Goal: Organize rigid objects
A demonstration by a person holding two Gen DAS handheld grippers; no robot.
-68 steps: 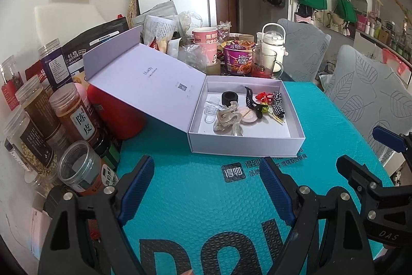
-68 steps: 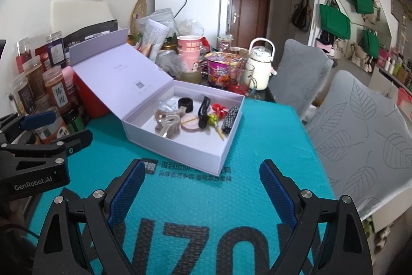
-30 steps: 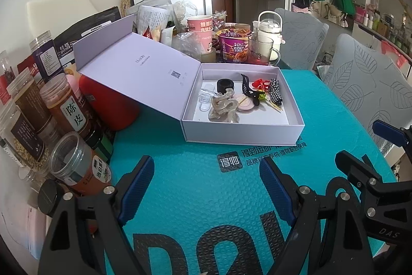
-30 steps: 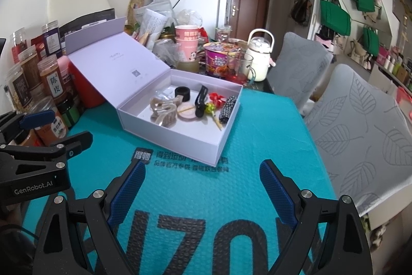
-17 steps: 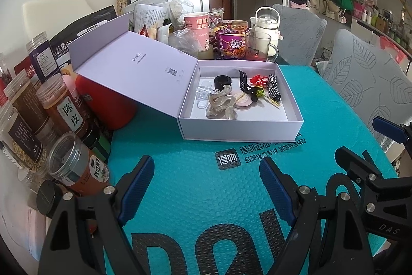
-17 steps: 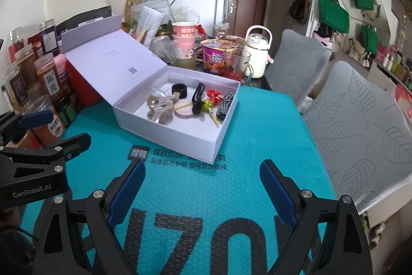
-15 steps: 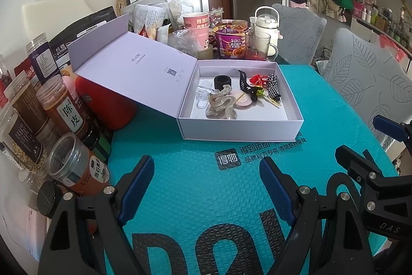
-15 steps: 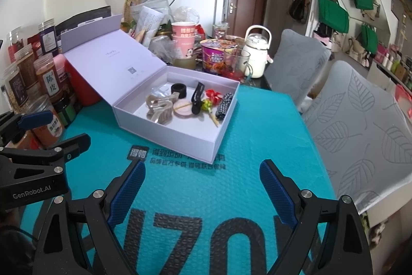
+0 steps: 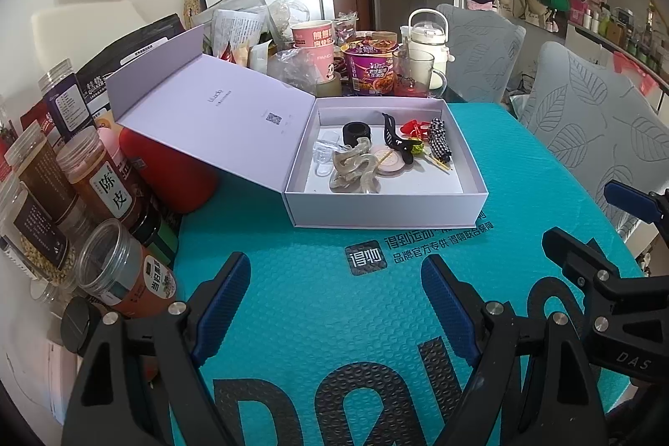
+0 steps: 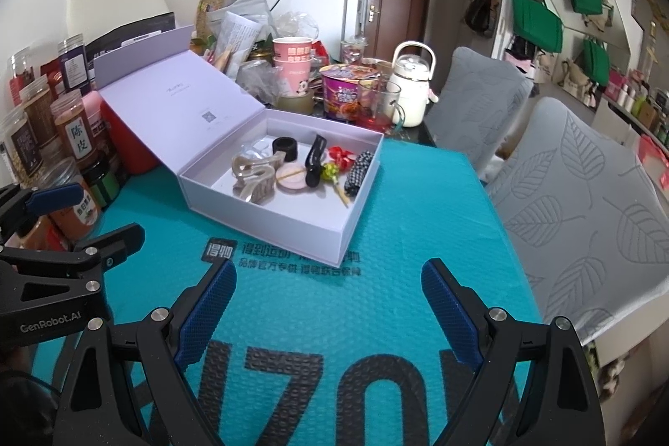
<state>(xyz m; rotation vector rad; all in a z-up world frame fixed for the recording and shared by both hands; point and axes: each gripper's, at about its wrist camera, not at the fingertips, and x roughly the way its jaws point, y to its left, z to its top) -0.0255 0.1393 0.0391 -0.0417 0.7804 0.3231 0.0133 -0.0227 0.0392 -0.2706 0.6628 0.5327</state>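
A pale lilac gift box lies open on the teal bubble mat, its lid leaning back to the left. Inside it are a beige hair claw, a black hair claw, a black ring-shaped piece, a round pink compact, a checked black-and-white piece and red bits. My left gripper hovers open and empty over the mat before the box. My right gripper is open and empty too.
Spice jars and a red canister crowd the left edge. Behind the box stand noodle cups, a glass mug and a white kettle. Grey leaf-print chairs stand at the right.
Since the oldest frames both views have drawn back and up a little from the box; over the last second nothing has visibly moved. Both grippers stay open.
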